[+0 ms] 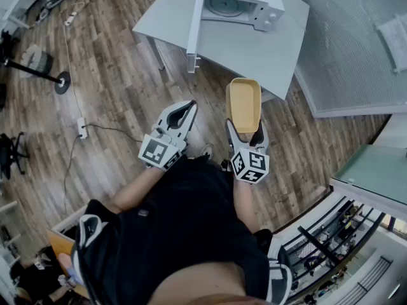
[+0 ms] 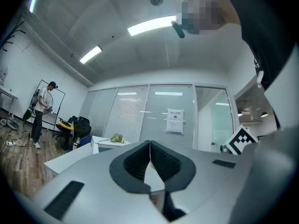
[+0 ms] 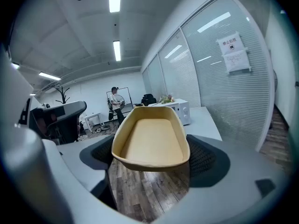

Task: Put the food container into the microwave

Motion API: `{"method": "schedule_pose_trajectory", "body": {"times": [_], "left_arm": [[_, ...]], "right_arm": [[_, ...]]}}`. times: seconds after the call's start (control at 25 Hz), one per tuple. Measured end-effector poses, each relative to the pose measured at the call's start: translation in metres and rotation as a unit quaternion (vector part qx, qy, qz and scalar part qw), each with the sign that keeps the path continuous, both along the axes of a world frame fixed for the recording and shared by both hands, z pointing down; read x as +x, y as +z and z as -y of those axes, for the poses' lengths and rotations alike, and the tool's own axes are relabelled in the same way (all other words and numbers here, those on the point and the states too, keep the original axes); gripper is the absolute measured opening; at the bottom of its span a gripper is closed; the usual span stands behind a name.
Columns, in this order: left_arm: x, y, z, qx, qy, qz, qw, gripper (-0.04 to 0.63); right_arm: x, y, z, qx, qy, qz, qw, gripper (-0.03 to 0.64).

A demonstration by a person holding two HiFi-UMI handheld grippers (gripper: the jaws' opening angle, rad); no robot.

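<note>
A tan, empty food container (image 1: 243,104) juts forward from my right gripper (image 1: 245,132), which is shut on its near end, above the wooden floor. In the right gripper view the container (image 3: 152,142) sits level between the two black pads. My left gripper (image 1: 183,116) hangs beside it on the left, shut and empty; its pads (image 2: 140,162) meet at the tips. The white microwave (image 1: 236,4) stands on a grey table (image 1: 241,46) ahead, its door (image 1: 194,27) swung open to the left. The microwave (image 3: 180,110) also shows small and far behind the container.
A power strip and cable (image 1: 82,128) lie on the wooden floor to the left. A round-based stand (image 1: 60,81) is at the far left. A glass partition (image 1: 353,49) runs at the right. A person (image 2: 43,113) stands far off in the room.
</note>
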State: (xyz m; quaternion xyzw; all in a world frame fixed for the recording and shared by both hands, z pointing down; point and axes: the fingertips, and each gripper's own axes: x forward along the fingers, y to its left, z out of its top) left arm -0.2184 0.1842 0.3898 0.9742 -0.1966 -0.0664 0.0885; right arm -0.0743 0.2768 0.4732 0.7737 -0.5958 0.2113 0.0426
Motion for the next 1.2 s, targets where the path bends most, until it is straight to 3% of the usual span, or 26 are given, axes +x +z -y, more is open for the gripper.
{"method": "schedule_pose_trajectory", "body": {"times": [0.88, 1.2], "left_arm": [[-0.022, 0.007, 0.015, -0.015, 0.009, -0.015, 0.9997, 0.023], [0.013, 0.026, 0.04, -0.023, 0.014, -0.007, 0.9996, 0.023]], "right_arm": [[-0.016, 0.007, 0.01, -0.009, 0.025, 0.015, 1.0, 0.492], [0.02, 0.037, 0.041, -0.019, 0.027, 0.027, 0.999, 0.492]]}}
